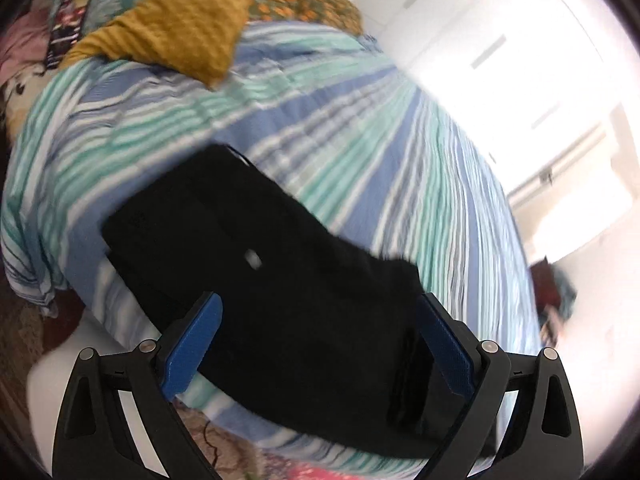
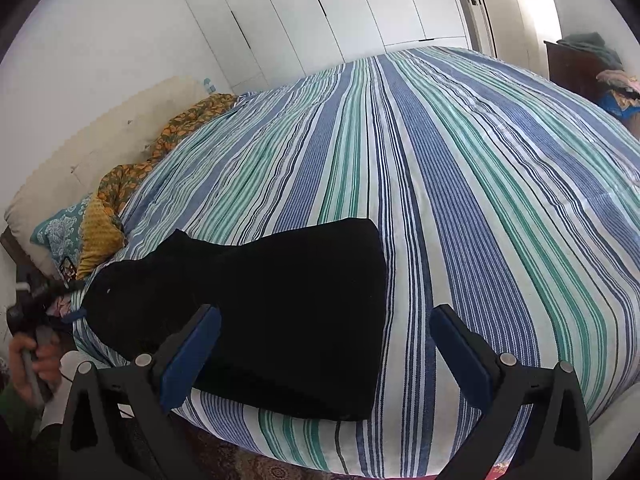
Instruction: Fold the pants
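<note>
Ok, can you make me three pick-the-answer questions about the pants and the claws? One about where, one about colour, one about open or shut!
1. Where do the pants lie?
A on the striped bedspread
B on the floor
C in a basket

2. What colour are they?
A red
B black
C yellow

3. How is the right claw?
A shut on the pants
B shut on a pillow
C open

Answers: 1 A, stripes show all around them. 2 B, plain black cloth. 3 C, its blue fingers stand wide apart, gripping nothing, like the left claw.

One pair of black pants (image 2: 280, 312); one striped bedspread (image 2: 460, 160); two grippers, left (image 1: 320, 336) and right (image 2: 326, 344); one mustard pillow (image 1: 176, 28)
</note>
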A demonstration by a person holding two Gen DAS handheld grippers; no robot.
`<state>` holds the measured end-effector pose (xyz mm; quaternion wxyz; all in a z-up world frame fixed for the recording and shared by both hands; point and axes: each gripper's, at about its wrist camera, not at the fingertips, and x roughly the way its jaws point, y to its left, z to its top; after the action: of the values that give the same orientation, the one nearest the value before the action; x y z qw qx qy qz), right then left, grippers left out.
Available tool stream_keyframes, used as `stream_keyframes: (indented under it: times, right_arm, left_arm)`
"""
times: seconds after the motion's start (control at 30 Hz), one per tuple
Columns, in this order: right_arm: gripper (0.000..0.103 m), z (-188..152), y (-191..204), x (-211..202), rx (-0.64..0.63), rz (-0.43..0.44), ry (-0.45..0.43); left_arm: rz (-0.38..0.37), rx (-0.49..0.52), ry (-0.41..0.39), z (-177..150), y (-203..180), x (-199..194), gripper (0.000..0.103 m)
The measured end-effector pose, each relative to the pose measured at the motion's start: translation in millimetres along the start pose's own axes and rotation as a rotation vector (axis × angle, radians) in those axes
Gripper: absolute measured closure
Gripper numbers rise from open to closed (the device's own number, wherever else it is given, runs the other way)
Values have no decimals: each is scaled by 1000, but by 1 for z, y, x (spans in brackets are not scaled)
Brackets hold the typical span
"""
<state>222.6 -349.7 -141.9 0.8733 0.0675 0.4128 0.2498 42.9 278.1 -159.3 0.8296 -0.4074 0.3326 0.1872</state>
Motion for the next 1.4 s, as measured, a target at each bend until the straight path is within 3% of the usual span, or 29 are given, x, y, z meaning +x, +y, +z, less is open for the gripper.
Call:
stream_keyframes:
  times: [0.07, 0.17, 0.3, 0.4, 0.43, 0.53, 0.6, 0.67, 0.73, 0.8, 0.87, 0.93, 1.0, 1.2, 1.33, 1.4]
  right_arm:
    - [0, -1, -1, 3, 5, -2, 14]
    - [0, -1, -1, 9, 14, 2, 34]
    - [0, -4, 13, 13, -61, -10, 54]
    - [0, -9, 23, 16, -123, -25, 78]
    - [0, -10, 25, 17, -139, -30, 82]
    - [0, -12, 29, 17, -166, -42, 83]
    - [0, -14, 29, 19, -166, -40, 89]
    - [0, -15, 28, 24, -161, -34, 105]
    - [0, -15, 30, 28, -163, -27, 118]
    - [0, -17, 34, 30, -175, -24, 121]
    - [0, -18, 38, 29, -198, -28, 119]
    - [0, -19, 42, 27, -224, -42, 112]
    - [0, -20, 43, 23, -238, -52, 102]
    - [0, -15, 36, 20, -192, -55, 78]
    - [0, -11, 29, 19, -147, -49, 70]
    - [0, -9, 25, 17, -127, -46, 64]
  left_arm:
    - [35, -56, -29, 47, 34, -6, 5]
    - [176, 7, 86, 78, 62, 23, 5]
    - [155, 4, 297, 67, 82, 82, 5]
    - [132, 18, 385, 42, 79, 108, 5]
    - [142, 57, 369, 39, 72, 104, 5]
    - [32, 152, 346, 37, 55, 85, 15]
    - [8, 132, 350, 44, 61, 72, 48]
    - [-6, 89, 350, 48, 73, 68, 68]
    - [4, 46, 358, 46, 83, 72, 67]
    - [60, -11, 368, 39, 95, 82, 59]
    - [94, -18, 343, 34, 92, 88, 59]
    - [105, -1, 310, 32, 83, 83, 82]
    - [90, -19, 283, 35, 76, 73, 88]
    - [-86, -65, 196, 48, 40, 21, 89]
    - [-204, 66, 175, 41, -33, -8, 89]
    - [-263, 170, 185, 23, -87, -14, 89]
